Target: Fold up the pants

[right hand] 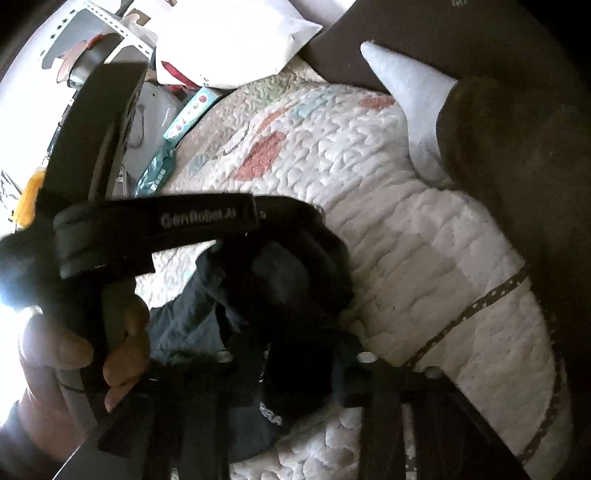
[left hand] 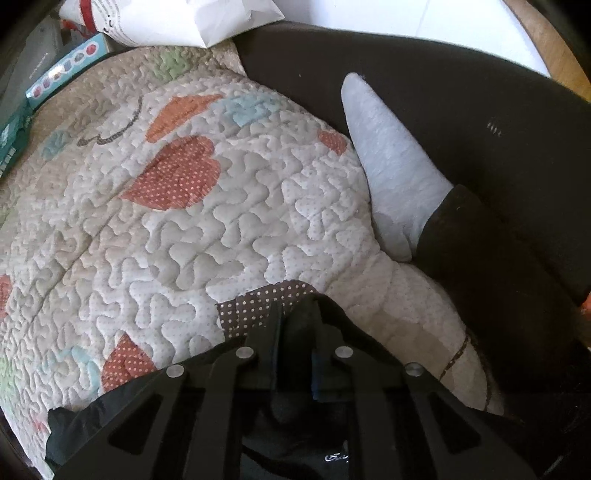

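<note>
Nearest, the left gripper (left hand: 295,332) is clenched on the dark pants (left hand: 303,435) bunched on the quilt (left hand: 207,221), the right gripper (right hand: 295,350) fingers grasping the same pants, a grey-socked foot (left hand: 384,162) beyond at the quilt's far edge.

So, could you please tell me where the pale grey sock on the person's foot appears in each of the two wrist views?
Left wrist view: the pale grey sock lies right of centre, toe pointing up-left, against the quilted patchwork blanket's right edge.
Right wrist view: the sock sits at upper right, toe pointing up-left.
Shared landmark: the white paper bag above the blanket's top edge.
</note>
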`<state>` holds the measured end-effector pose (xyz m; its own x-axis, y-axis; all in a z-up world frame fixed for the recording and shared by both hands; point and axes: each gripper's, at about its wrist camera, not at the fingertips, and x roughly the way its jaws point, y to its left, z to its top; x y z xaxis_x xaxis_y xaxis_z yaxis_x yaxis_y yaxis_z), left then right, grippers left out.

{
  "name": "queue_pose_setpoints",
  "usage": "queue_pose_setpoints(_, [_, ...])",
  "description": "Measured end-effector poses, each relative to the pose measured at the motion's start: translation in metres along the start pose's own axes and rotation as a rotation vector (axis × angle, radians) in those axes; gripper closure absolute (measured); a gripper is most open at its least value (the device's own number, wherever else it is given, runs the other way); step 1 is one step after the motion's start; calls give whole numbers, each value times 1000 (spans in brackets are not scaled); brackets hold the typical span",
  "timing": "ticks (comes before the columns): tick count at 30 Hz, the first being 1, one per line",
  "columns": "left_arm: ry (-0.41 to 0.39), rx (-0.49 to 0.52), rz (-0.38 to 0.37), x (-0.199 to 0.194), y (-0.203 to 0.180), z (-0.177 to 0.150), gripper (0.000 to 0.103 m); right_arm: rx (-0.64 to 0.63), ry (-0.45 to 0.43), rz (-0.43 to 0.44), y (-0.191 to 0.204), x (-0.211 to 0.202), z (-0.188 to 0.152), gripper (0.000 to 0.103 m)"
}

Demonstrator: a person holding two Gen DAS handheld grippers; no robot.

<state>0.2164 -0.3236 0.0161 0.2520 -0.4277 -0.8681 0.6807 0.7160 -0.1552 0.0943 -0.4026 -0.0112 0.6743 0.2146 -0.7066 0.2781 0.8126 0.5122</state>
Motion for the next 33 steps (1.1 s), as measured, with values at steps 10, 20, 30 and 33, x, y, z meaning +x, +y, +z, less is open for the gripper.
queue_pose_setpoints(10, [-158, -145, -42, -100, 41, -28, 92, -236, -56, 124, 78, -46, -6, 79])
queue_pose_setpoints(20, [-310, -543, -59, -174, 169, -155, 92, -598, 82, 244, 197, -35, -60, 81])
queue_pose_setpoints(30, [-268, -864, -57, -139, 251, -265, 81, -866, 300, 166, 248, 45, -149, 76])
queue_pose_setpoints(33, [-280, -904, -97, -141, 259, -274, 69, -944, 292, 135, 247, 46, -167, 54])
